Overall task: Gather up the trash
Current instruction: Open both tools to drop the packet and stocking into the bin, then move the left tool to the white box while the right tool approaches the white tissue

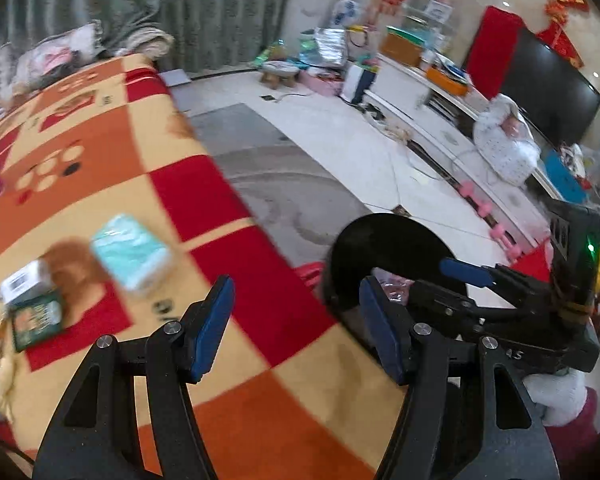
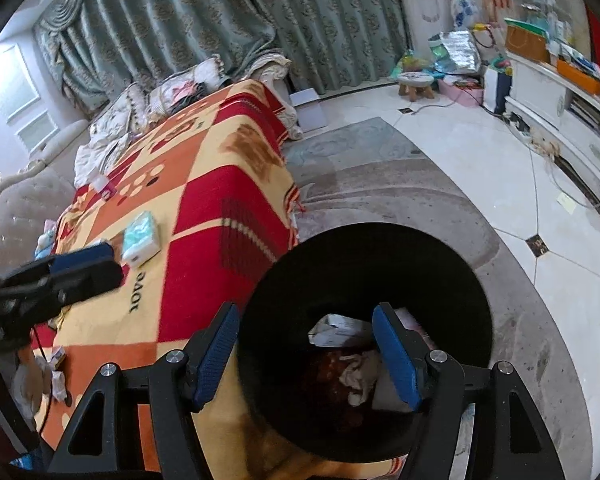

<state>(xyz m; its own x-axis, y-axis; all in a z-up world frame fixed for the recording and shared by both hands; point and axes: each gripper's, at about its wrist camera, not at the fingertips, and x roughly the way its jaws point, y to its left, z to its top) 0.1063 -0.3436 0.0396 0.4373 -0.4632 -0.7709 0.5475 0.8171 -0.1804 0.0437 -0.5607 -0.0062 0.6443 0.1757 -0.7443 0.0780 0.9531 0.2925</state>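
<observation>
A fuzzy blanket [image 2: 204,208] in red, orange and cream checks drapes the surface. Beside its edge stands a round black trash bin [image 2: 364,264], its dark hollow holding crumpled paper and wrappers [image 2: 356,360]. A soft rectangular pale-green tissue pack [image 1: 130,256] lies on the blanket. The right gripper [image 2: 304,356] tilts down over the bin, jaws apart and empty; the left gripper [image 1: 294,330] slants down above the blanket's edge, jaws apart, nothing between them.
</observation>
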